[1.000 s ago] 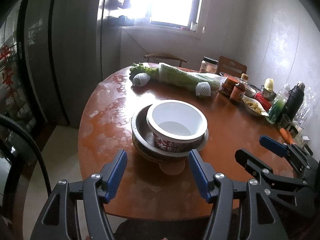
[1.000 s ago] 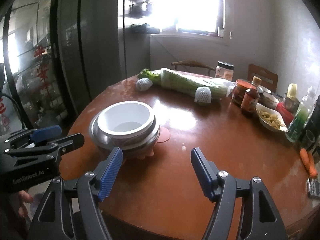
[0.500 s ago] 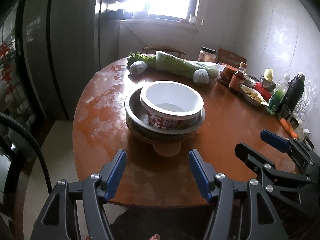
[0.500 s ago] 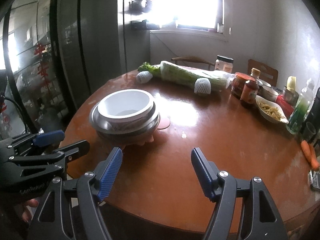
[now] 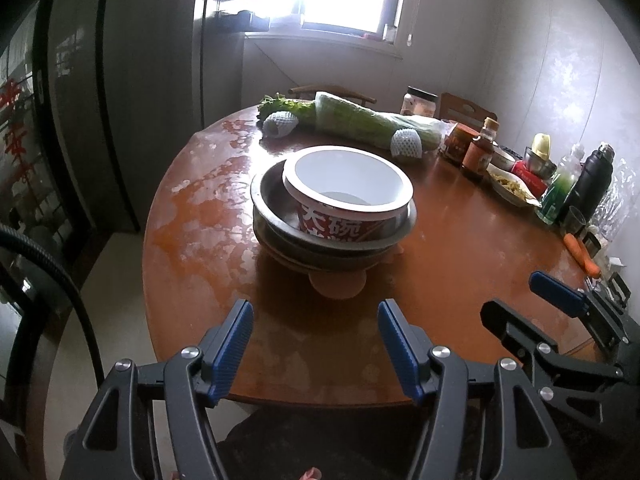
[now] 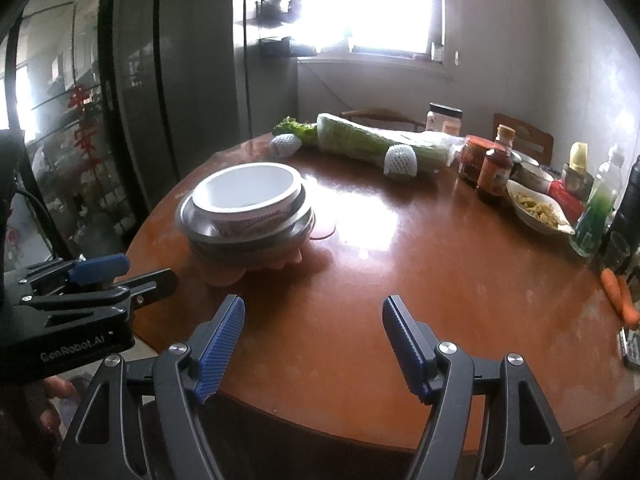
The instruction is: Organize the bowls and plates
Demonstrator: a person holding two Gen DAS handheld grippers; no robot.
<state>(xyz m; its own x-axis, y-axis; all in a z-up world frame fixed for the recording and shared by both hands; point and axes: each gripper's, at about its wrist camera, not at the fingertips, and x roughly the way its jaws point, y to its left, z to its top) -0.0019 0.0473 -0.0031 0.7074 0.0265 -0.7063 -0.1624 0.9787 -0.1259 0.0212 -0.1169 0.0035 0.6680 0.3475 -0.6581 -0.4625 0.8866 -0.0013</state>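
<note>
Both grippers are wide open and hold nothing. Left gripper (image 5: 316,340) hangs over the near edge of the round table (image 5: 460,248), pointing at the stack of dishes. Right gripper (image 6: 314,338) hangs over the near edge too, a bit more to the right, with bare wood in front of it.

What changed in the last 1 second is small. The stack now sits farther from the left gripper's blue fingers (image 5: 232,344) and higher up in that view, so the left gripper has backed away from it and dropped lower. In the right view the stack looks much the same, only seen from a lower spot. Nothing on the table has moved.

White paper bowl (image 5: 347,196) sits inside the metal bowl (image 5: 272,208), and more dishes lie under that, all in 1 pile on the left part of the table. A pink thing (image 5: 338,286) peeks out from under the pile on the near side.

So the dishes are stacked together now, as a tidy job would leave them. With both grippers open and drawing back, I think this looks like letting go after stacking, but they could also be getting ready to take the pile apart.
</note>
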